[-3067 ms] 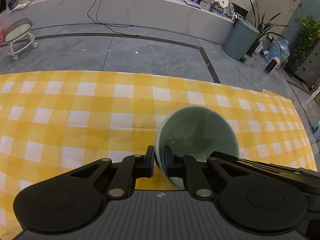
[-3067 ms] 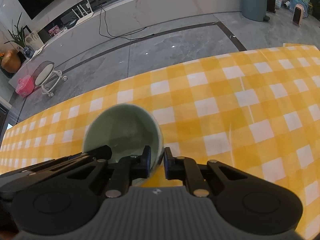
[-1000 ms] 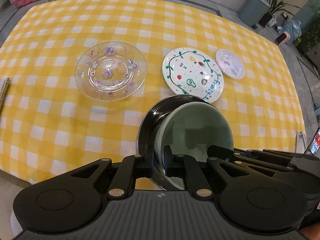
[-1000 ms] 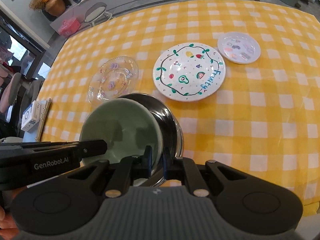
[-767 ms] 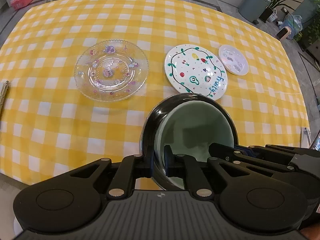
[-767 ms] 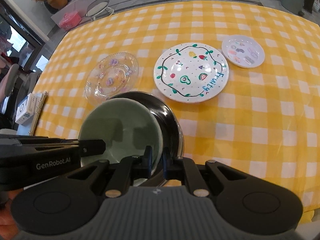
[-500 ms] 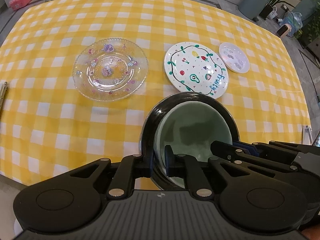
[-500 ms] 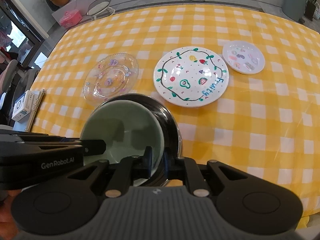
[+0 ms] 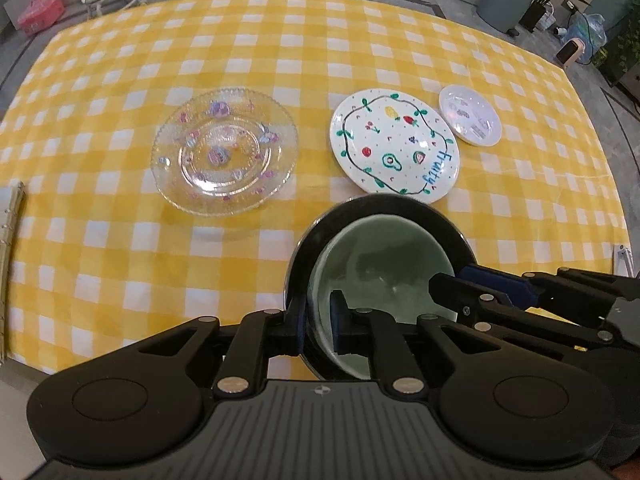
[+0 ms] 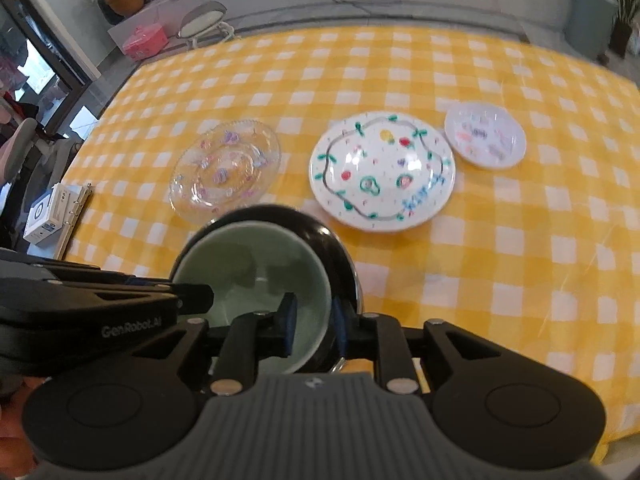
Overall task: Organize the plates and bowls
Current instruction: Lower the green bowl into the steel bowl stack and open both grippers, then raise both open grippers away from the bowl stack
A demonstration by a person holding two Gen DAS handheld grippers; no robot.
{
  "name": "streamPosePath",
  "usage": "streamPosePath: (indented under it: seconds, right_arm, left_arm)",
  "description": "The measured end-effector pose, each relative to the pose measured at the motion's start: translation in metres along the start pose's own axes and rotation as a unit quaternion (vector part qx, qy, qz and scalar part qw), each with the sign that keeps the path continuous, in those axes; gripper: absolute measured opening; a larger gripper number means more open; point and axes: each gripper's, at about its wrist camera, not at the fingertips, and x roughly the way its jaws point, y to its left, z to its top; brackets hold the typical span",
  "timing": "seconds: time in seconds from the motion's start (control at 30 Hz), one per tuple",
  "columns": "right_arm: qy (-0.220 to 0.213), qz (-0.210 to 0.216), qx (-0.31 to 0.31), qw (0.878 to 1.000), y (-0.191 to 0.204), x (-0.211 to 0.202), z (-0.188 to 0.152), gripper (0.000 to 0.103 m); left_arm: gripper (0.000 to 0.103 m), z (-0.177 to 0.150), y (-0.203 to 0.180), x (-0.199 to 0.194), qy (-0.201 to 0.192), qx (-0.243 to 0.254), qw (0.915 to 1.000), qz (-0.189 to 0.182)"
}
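Two bowls sit nested at the near edge of the table: the green bowl (image 9: 384,264) rests inside the black bowl (image 9: 301,256), leaning toward the black bowl's near-left wall, so a dark crescent of the black bowl shows on the far and right sides. The black bowl's near rim is close to where the yellow checked tablecloth (image 9: 120,260) drops over the table edge.

I hold a side of the green bowl in each hand. My left gripper (image 9: 318,324) straddles the green rim, one finger outside in the gap between the bowls and one inside. The pads sit close on either side of the wall, and I cannot tell whether they press it. My right gripper (image 10: 313,328) straddles the opposite rim. Its jaws have just been opening, and with the rim between them the inner pad stands clear of the wall, so that side is let go.

Beyond the bowls three plates lie in a row. The clear glass plate (image 9: 224,152) is to the left, apart from the others. The fruit-painted plate (image 9: 394,146) is just past the black rim, and the small white plate (image 9: 470,120) is nearly touching it on the right.

Bare cloth runs wide behind the plates, to the right of the bowls and to their left. A ring binder (image 9: 12,240) lies at the left edge of the table, with a white box (image 10: 44,216) on it.
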Motion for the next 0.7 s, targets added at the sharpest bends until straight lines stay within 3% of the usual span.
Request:
streamPosePath:
  seconds: [0.2, 0.27, 0.47, 0.7]
  right_arm:
    - [-0.008, 0.003, -0.010, 1.000, 0.004, -0.006, 0.003, 0.020]
    - [-0.012, 0.001, -0.011, 1.000, 0.004, -0.007, 0.002, 0.023]
    - [-0.026, 0.015, -0.001, 1.000, -0.001, -0.013, 0.001, 0.033]
    - [-0.050, 0.029, 0.015, 0.998, -0.010, -0.027, 0.005, 0.039]
  left_arm:
    - [0.019, 0.001, -0.001, -0.010, -0.018, 0.002, 0.9998, 0.004]
    - [0.030, 0.000, -0.002, -0.013, -0.027, 0.008, 0.9996, 0.000]
    - [0.042, -0.003, -0.010, -0.030, -0.074, 0.050, 0.9954, 0.033]
    - [0.042, -0.004, -0.009, -0.046, -0.105, 0.043, 0.9934, 0.018]
